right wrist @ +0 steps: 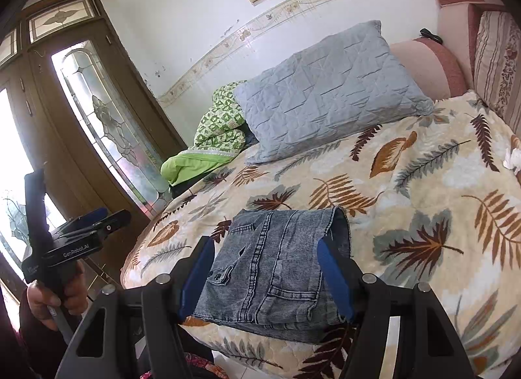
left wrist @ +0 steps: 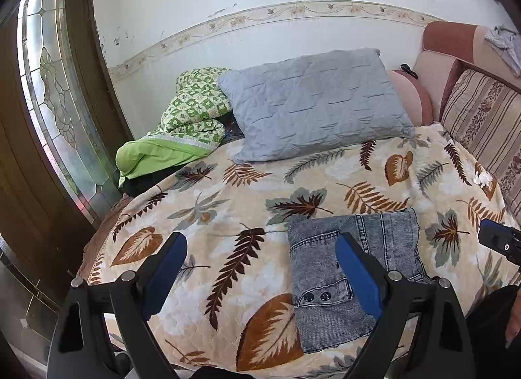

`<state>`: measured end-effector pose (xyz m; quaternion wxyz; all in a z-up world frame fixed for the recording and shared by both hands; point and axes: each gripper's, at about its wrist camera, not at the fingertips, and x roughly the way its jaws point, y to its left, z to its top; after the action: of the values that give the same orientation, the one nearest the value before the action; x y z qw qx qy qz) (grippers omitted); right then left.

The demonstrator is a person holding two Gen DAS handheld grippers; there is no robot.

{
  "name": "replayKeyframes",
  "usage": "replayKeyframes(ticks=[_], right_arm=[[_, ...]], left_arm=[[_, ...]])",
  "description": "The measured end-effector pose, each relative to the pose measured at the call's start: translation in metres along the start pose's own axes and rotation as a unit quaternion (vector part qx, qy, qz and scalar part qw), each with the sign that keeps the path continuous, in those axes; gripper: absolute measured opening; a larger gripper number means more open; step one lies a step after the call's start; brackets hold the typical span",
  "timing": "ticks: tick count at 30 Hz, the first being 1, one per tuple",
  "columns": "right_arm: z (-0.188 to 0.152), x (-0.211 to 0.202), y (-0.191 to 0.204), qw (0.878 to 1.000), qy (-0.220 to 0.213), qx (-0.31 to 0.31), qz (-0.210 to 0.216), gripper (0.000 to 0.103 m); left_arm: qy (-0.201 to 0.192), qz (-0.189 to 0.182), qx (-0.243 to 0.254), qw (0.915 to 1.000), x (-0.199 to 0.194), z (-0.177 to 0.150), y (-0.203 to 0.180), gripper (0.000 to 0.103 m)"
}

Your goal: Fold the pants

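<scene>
right now the pants [left wrist: 353, 276] lie folded into a compact grey denim rectangle on the leaf-print bedspread [left wrist: 228, 203], close to the near edge of the bed, and nobody is gripping them. from the left wrist view, the left gripper [left wrist: 260, 278] hangs above the near edge with its 2 blue-padded jaws spread wide and nothing between them; its right finger overlaps the denim in the picture, but whether it touches the cloth i cannot tell. 2 dark snap buttons show on the waistband facing that camera, with a back pocket just above them.

over on the right wrist view, the right gripper [right wrist: 265, 276] is also spread wide, and the folded pants [right wrist: 273, 268] sit framed between its 2 fingers, no pinch on the fabric. the open hem of a leg faces away toward the pillow side, and the stacked layers show at the near edge.

the left gripper [right wrist: 81, 232] appears off to the side in that same view, held well apart from the denim out past the bed's edge, in front of the wooden door [right wrist: 84, 111] with leaded glass.

further back, a grey quilted pillow [left wrist: 312, 105] rests against the wall end of the bed, a green patterned blanket [left wrist: 185, 124] bunched just beside it, and a striped sofa backrest [left wrist: 485, 121] runs along the far side.
</scene>
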<state>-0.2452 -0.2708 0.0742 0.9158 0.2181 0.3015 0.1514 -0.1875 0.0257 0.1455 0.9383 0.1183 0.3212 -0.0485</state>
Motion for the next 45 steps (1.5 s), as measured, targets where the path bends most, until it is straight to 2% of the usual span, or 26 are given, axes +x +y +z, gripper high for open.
replayKeyframes(ticks=[11, 15, 18, 24, 27, 30, 34, 38, 45], right_arm=[[-0.003, 0.006, -0.003, 1.0, 0.007, 0.002, 0.002, 0.069], [-0.006, 0.01, -0.008, 1.0, 0.016, 0.009, 0.002, 0.069], [-0.01, 0.014, -0.015, 1.0, 0.024, 0.018, -0.003, 0.069], [-0.019, 0.029, -0.039, 0.997, 0.053, 0.059, -0.003, 0.071], [-0.025, 0.041, -0.054, 0.993, 0.075, 0.09, 0.005, 0.073], [-0.032, 0.058, -0.072, 0.986, 0.111, 0.127, 0.007, 0.073], [-0.038, 0.077, -0.093, 0.976, 0.139, 0.17, 0.007, 0.073], [-0.041, 0.093, -0.106, 0.968, 0.16, 0.194, 0.01, 0.073], [-0.05, 0.12, -0.113, 0.957, 0.208, 0.204, 0.005, 0.073]], left_arm=[[0.008, -0.003, 0.002, 1.0, 0.006, -0.002, 0.0, 0.093], [0.037, -0.017, -0.004, 0.9992, 0.023, -0.01, 0.003, 0.093], [0.075, -0.024, -0.007, 0.9968, 0.044, -0.023, 0.006, 0.093], [0.158, -0.067, -0.032, 0.9846, 0.089, -0.05, 0.016, 0.093], [0.187, -0.105, -0.051, 0.9754, 0.109, -0.06, 0.022, 0.093], [0.217, -0.155, -0.075, 0.9608, 0.131, -0.07, 0.025, 0.093], [0.226, -0.185, -0.094, 0.9519, 0.144, -0.076, 0.026, 0.093], [0.228, -0.212, -0.091, 0.946, 0.15, -0.08, 0.017, 0.093], [0.246, -0.253, -0.117, 0.9284, 0.171, -0.085, 0.012, 0.093]])
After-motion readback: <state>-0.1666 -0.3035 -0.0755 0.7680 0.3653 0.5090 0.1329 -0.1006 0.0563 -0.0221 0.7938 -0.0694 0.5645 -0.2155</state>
